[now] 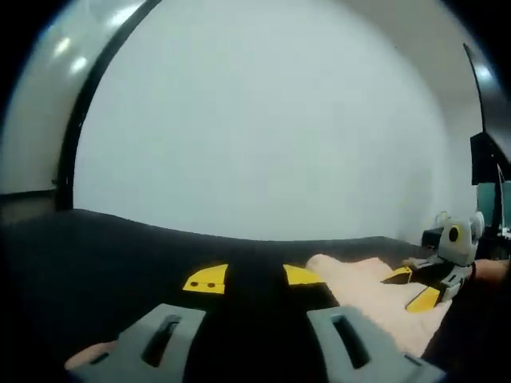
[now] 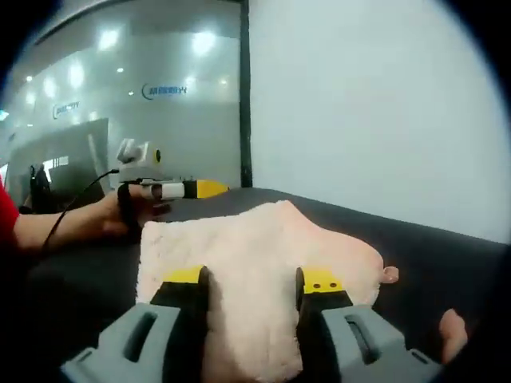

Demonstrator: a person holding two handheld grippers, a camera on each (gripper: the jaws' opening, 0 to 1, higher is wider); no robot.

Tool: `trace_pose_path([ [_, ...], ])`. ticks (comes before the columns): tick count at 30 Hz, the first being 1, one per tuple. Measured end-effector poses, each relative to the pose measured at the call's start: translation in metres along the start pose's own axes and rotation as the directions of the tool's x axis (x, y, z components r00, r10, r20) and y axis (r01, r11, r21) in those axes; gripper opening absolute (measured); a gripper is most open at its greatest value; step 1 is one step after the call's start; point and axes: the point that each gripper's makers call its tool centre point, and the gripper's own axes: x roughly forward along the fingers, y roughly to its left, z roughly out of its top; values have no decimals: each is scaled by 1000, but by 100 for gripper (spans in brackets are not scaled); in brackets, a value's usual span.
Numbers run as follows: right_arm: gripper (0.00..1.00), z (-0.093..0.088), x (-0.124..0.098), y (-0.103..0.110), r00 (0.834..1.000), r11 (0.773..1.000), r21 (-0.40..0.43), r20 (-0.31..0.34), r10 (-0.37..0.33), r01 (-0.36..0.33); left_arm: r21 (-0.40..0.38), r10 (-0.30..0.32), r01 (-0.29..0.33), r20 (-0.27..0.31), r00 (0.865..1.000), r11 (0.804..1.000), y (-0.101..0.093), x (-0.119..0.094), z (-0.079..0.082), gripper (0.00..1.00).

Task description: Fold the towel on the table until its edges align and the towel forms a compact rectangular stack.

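Observation:
A fluffy cream-pink towel [image 2: 255,247] lies rumpled on the black table [image 2: 431,239]. My right gripper [image 2: 254,279] is open, its yellow-tipped jaws standing on either side of the towel's near part, with cloth between them. In the left gripper view the towel [image 1: 359,287] lies to the right. My left gripper [image 1: 254,279] is open over bare black table [image 1: 120,255], left of the towel. The right gripper [image 1: 411,287] comes in from the right with its yellow jaws apart over the towel's far side. The left gripper [image 2: 188,190] is held by a hand [image 2: 96,215] beyond the towel's far left corner.
A white wall [image 1: 263,120] rises behind the table. A glass partition [image 2: 120,104] and a dark post [image 2: 246,88] stand at the left of the right gripper view. A small pink piece of cloth [image 2: 451,327] lies near the table's edge.

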Motion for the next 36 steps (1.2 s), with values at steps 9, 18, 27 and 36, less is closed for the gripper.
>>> trace_pose_path([
  [9, 41, 67, -41, -44, 962, 989, 148, 272, -42, 1, 260, -325, 305, 37, 945, 916, -123, 13, 25, 37],
  [18, 39, 27, -27, -25, 993, 991, 98, 87, 79, -88, 116, -457, 483, -195, 868, 868, -115, 31, -48, 36],
  [27, 36, -1, -14, -13, 994, 994, -42, -23, 105, -106, 156, -448, 493, -254, 857, 856, -106, 28, -71, 37],
  [36, 36, 1, -17, -12, 994, 993, -42, -15, 112, -112, 93, -442, 477, -257, 859, 874, -104, 27, -71, 36],
])
